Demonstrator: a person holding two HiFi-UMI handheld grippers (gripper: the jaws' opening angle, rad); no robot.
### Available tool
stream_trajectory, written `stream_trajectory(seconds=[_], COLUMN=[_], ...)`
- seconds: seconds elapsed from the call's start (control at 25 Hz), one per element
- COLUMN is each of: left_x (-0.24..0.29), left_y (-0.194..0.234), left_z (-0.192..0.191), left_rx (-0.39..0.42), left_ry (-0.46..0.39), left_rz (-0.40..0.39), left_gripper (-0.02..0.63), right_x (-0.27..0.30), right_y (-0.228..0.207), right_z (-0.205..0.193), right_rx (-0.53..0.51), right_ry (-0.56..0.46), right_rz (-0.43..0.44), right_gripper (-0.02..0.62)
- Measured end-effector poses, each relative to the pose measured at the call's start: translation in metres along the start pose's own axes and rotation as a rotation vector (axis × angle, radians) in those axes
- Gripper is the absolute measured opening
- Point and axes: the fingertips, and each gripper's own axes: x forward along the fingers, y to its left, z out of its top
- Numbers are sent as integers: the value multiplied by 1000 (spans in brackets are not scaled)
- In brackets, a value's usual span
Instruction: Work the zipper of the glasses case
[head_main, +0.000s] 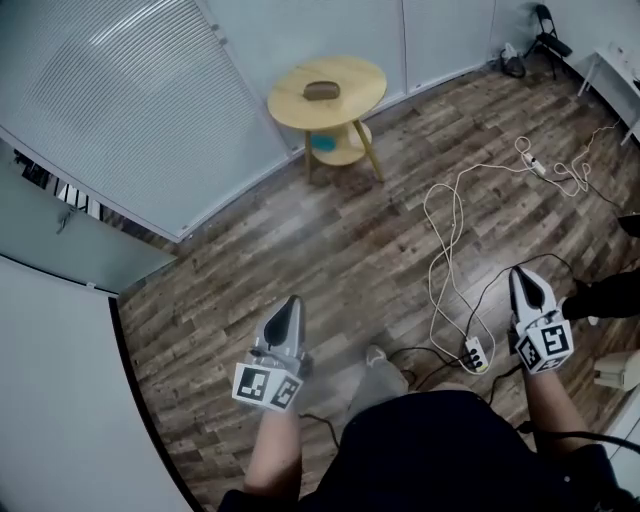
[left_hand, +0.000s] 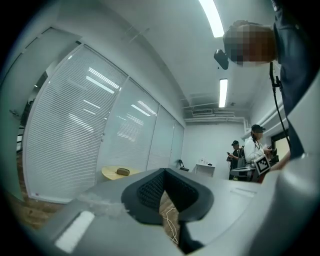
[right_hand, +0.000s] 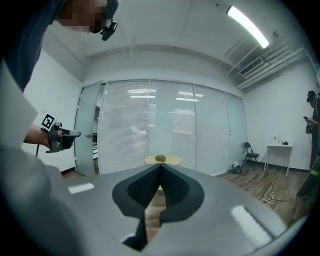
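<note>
A brown glasses case (head_main: 322, 90) lies on a round yellow side table (head_main: 350, 95) across the wooden floor, far ahead of both grippers. It also shows small in the left gripper view as the case (left_hand: 122, 172) and in the right gripper view as the case (right_hand: 160, 158). My left gripper (head_main: 291, 302) is held level at the lower left, jaws shut and empty. My right gripper (head_main: 518, 272) is held at the lower right, also shut with nothing in it. Neither is near the case.
White cables (head_main: 448, 250) and a power strip (head_main: 475, 354) lie on the floor between me and the table. Blinds and glass walls (head_main: 120, 110) run along the left. A blue item (head_main: 324, 143) sits on the table's lower shelf. People (left_hand: 254, 147) stand at the room's far side.
</note>
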Motion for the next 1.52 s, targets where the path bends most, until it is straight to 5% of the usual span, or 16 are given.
stream_trajectory(seconds=[0.24, 0.44, 0.84, 1.2, 1.36, 1.52], left_x=[40, 64, 142, 261, 298, 318], left_y=[74, 104, 178, 245, 267, 304], left_z=[17, 29, 44, 86, 62, 81], left_rx=[2, 16, 64, 121, 92, 113], left_ry=[-4, -56, -1, -39, 14, 0], left_rz=[-38, -32, 65, 160, 188, 212], left_gripper=[3, 3, 3, 3, 3, 3], right_x=[56, 92, 231, 418, 472, 512], right_y=[13, 21, -43, -76, -109, -114], right_z=[16, 34, 30, 91, 93, 96], right_rx=[12, -85, 85, 46, 66, 53], right_ry=[-21, -27, -35, -125, -98, -72], right_rz=[-65, -12, -53, 127, 107, 121], right_gripper=[8, 8, 8, 8, 9, 9])
